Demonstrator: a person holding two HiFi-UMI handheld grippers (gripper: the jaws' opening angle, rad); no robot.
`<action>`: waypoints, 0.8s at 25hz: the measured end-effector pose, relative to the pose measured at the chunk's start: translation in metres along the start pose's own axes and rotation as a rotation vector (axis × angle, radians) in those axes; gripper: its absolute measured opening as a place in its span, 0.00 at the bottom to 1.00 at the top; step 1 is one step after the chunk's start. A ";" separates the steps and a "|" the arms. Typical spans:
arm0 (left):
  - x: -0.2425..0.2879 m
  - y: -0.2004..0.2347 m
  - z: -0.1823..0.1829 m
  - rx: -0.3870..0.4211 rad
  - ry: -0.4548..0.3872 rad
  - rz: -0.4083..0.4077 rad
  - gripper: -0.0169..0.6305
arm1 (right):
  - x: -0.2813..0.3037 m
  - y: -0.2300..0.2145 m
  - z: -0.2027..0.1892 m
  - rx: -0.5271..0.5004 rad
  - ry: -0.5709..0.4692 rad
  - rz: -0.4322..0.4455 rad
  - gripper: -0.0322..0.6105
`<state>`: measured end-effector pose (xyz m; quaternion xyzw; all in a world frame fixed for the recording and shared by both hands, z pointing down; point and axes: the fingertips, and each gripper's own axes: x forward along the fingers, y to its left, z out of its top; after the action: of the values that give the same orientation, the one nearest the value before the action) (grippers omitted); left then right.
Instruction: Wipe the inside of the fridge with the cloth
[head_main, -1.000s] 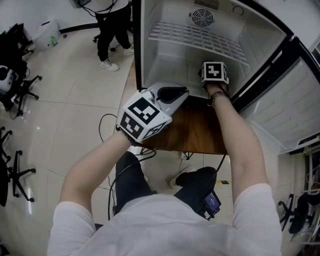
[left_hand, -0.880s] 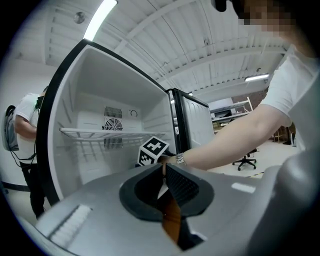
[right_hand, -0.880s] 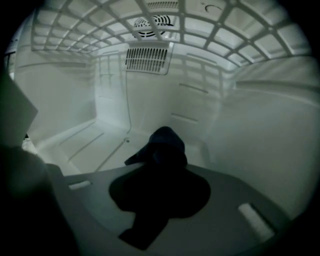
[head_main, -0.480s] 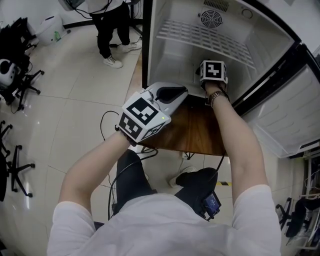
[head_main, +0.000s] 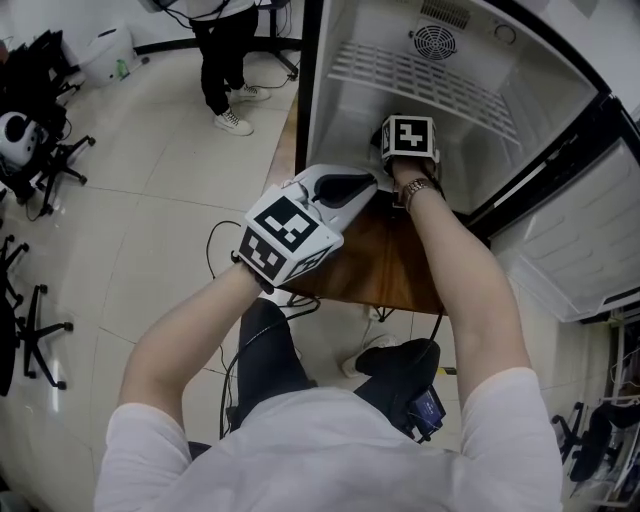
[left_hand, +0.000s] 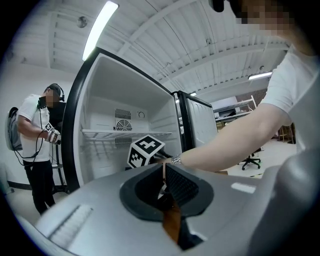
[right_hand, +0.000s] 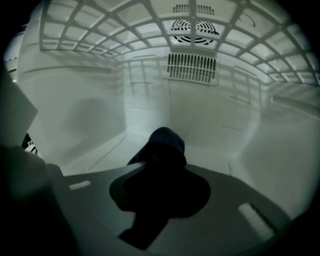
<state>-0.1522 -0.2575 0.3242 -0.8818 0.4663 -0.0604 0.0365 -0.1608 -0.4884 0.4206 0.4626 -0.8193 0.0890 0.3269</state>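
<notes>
Cloth (right_hand: 164, 142), dark, bunched and clamped in the right gripper (right_hand: 160, 167), sits low on the fridge (head_main: 345, 120) floor beneath the shelf (right_hand: 125, 30). Left gripper (left_hand: 165, 180) is clenched empty, outside. Wiping well likely needs firm, overlapping strokes into the corners.

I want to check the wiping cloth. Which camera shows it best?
The right gripper view: the dark cloth sits bunched in the right tongs, close up. The head view and left gripper view show only that gripper's marker cube, not the cloth.

Jaws of the right tool (right_hand: 160, 167) beneath dark cloth (right_hand: 165, 142); bystander (head_main: 218, 70) half off-frame.
</notes>
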 end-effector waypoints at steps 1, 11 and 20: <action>-0.001 0.001 0.000 0.001 0.000 0.001 0.06 | 0.001 0.007 0.001 0.004 0.002 0.014 0.15; -0.015 0.011 0.000 0.005 0.002 0.030 0.06 | 0.007 0.066 0.015 0.030 -0.003 0.118 0.15; -0.026 0.020 -0.002 0.003 -0.002 0.052 0.05 | 0.011 0.102 0.024 0.064 -0.017 0.212 0.15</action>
<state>-0.1830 -0.2473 0.3215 -0.8694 0.4889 -0.0592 0.0397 -0.2588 -0.4496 0.4251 0.3841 -0.8631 0.1455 0.2937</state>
